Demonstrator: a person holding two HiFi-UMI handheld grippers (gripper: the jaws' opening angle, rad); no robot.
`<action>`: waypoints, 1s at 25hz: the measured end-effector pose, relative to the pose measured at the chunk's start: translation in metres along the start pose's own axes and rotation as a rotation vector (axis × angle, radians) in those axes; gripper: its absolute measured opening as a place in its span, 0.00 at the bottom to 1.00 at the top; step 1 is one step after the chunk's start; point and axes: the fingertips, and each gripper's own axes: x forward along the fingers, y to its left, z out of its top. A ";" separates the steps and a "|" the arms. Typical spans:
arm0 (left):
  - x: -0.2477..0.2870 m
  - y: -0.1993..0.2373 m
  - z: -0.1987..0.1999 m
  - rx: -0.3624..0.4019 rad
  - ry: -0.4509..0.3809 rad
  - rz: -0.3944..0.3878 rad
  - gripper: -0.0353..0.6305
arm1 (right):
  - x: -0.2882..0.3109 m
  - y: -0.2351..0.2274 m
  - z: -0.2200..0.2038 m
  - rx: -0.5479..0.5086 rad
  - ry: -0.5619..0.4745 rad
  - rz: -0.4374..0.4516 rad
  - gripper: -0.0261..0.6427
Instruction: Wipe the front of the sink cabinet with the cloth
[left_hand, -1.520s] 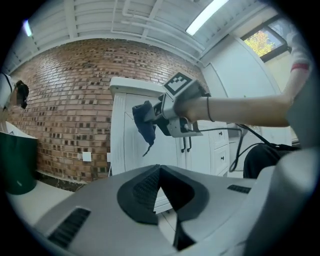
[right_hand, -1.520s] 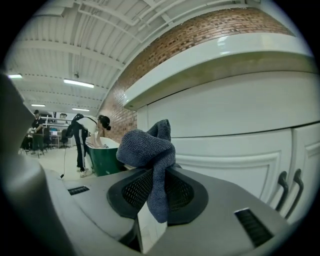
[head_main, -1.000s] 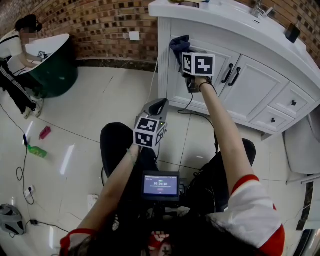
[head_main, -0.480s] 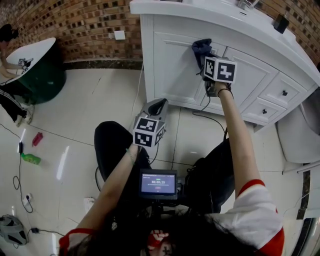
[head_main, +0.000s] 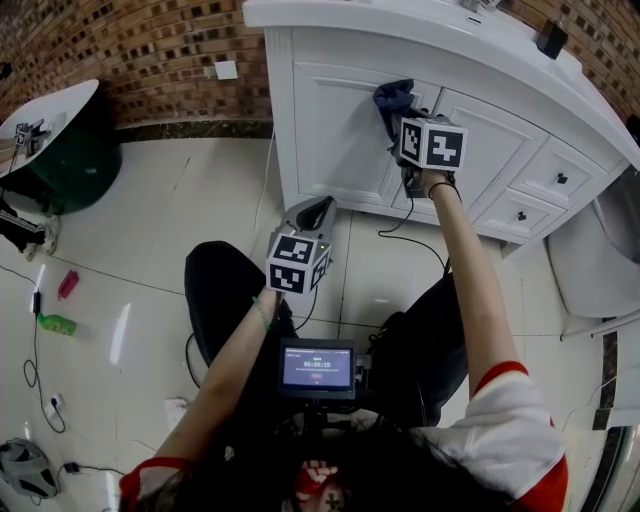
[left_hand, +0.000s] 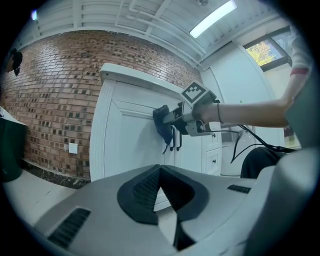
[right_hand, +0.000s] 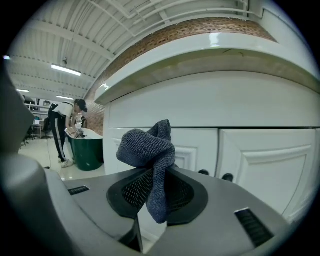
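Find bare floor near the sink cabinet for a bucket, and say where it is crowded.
Free: the tiles between the left corner of the cabinet and the green tub. Crowded: the strip between the cabinet and the person's knees, crossed by a cable; the far left, with a pink item, a green bottle and cords.

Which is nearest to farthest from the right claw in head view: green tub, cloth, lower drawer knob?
1. cloth: gripped in the right claw, at the cabinet door.
2. lower drawer knob: to the claw's right, on the same cabinet front.
3. green tub: far left, by the brick wall.
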 end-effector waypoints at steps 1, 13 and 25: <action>0.000 0.000 -0.001 -0.001 0.002 0.001 0.10 | 0.004 0.011 -0.003 -0.006 0.005 0.020 0.17; -0.032 0.049 -0.009 -0.038 0.009 0.100 0.10 | 0.077 0.164 -0.024 -0.012 0.063 0.229 0.17; -0.033 0.054 -0.017 -0.051 0.020 0.100 0.10 | 0.078 0.109 -0.040 0.003 0.092 0.127 0.17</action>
